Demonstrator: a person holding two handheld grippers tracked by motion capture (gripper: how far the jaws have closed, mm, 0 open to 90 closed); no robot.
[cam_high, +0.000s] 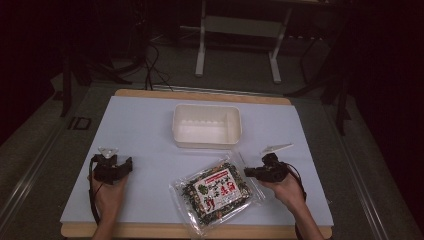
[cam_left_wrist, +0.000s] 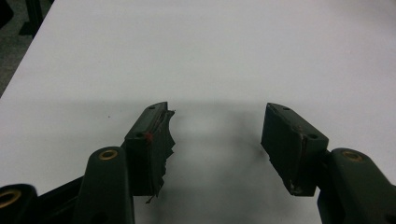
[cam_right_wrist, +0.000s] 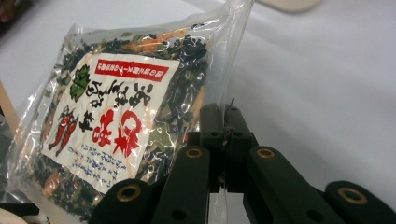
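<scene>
From above, right tongs (cam_high: 248, 172) meet the dried-vegetable packet (cam_high: 218, 192) on the tabletop (cam_high: 145, 130) before the white tray (cam_high: 206, 125); left tongs (cam_left_wrist: 217, 135) spread, idle; right tongs' view: pinching the packet's clear edge, next likely lifting trayward.

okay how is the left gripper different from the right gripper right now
The left gripper has its jaws wide apart with nothing between them, over bare white table; the right gripper has its jaws pressed together on the clear edge of the snack bag. The left gripper sits apart from the bag; the right gripper is at its right edge, with that side of the bag tilted up. Both are black, two-jawed and hand-held.
</scene>
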